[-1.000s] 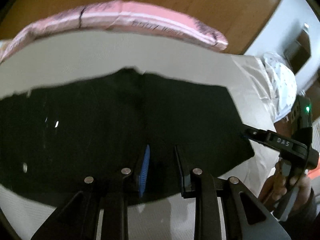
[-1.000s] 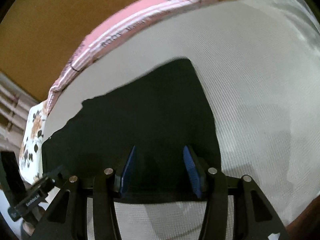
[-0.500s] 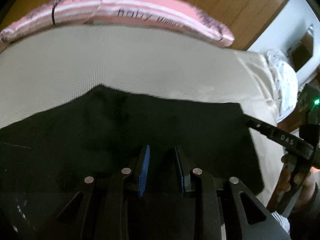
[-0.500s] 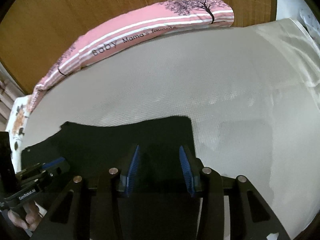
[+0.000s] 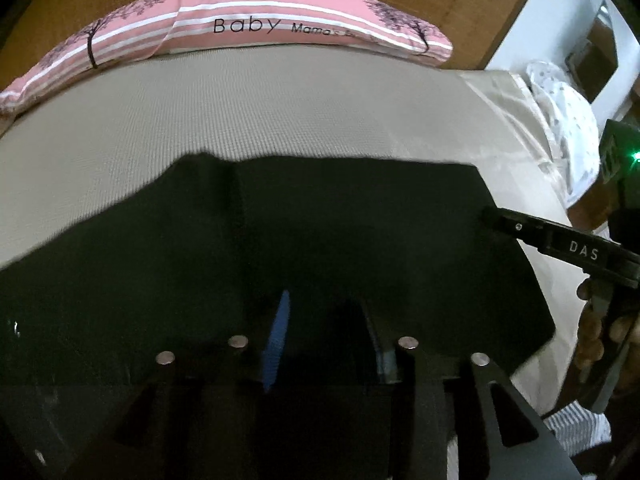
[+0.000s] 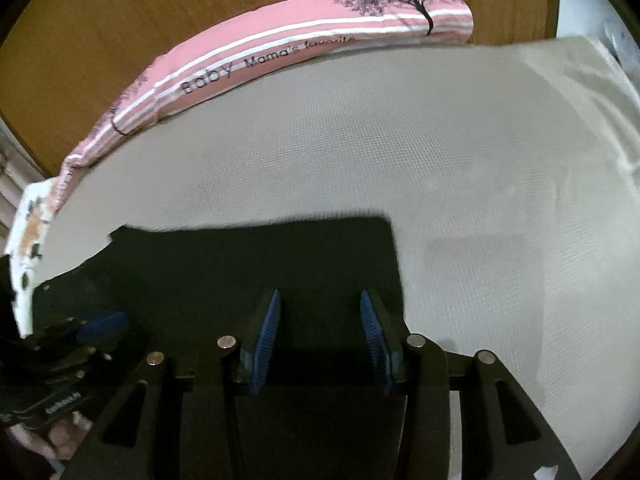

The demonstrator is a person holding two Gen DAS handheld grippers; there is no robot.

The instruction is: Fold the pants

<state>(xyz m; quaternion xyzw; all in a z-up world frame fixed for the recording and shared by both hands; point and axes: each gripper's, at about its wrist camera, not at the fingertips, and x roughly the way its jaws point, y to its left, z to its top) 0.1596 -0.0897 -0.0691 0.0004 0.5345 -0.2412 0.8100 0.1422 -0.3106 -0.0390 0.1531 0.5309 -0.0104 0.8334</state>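
Left wrist view has our left gripper (image 5: 324, 336) low over the black pants (image 5: 280, 240), its fingers a moderate gap apart; dark cloth lies between them, but we cannot tell whether they pinch it. A second ago the pants' far edge sat high in this view with a notch at the middle; now that edge runs lower and straighter, and more of the beige mat (image 5: 240, 112) shows beyond it. We judge that the near edge has been carried over and a fold is being laid down. To the right, our right gripper (image 5: 496, 216) touches the right-hand edge of the cloth.

From the right wrist, our right gripper (image 6: 318, 332) stands wide open, clearly holding nothing, with the pants (image 6: 240, 272) spread flat under and ahead of it. Their right edge ends just beyond the right finger, and past it the mat (image 6: 440, 152) lies bare. The pink pillow (image 6: 280, 56) lines the far side, well apart from the cloth, so we have room to push forward or sweep right.
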